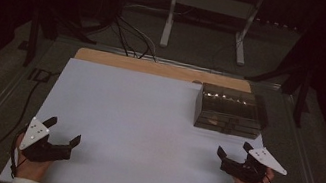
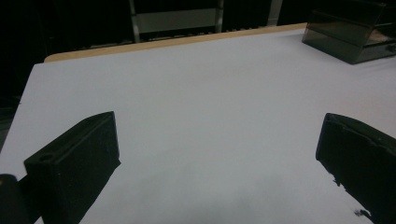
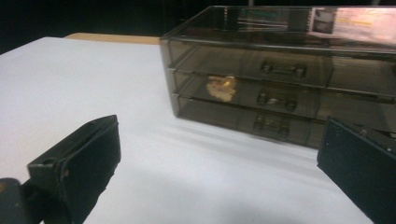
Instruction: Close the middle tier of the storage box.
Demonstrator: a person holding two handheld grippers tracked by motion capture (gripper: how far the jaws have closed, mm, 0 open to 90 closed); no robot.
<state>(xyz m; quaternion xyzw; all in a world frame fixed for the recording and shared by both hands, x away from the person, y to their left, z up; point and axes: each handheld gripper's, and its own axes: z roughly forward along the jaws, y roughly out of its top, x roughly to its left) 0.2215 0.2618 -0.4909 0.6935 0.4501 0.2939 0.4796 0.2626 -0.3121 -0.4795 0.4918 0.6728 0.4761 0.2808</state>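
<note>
My right gripper [image 1: 234, 152] sits just in front of the smoky translucent plastic three-drawer box [image 1: 229, 111], jaws wide, empty. Left gripper [image 1: 64, 130] well left of it — also open, idle. Aim square at a drawer handle [image 3: 277, 99] — pinch it centred, pull straight.

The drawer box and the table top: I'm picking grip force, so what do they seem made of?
The drawer box looks like smoky see-through plastic, glossy: a pale thing shows through one drawer front. The table top seems a matte white sheet over wood, judging by the tan edge at the back.
</note>
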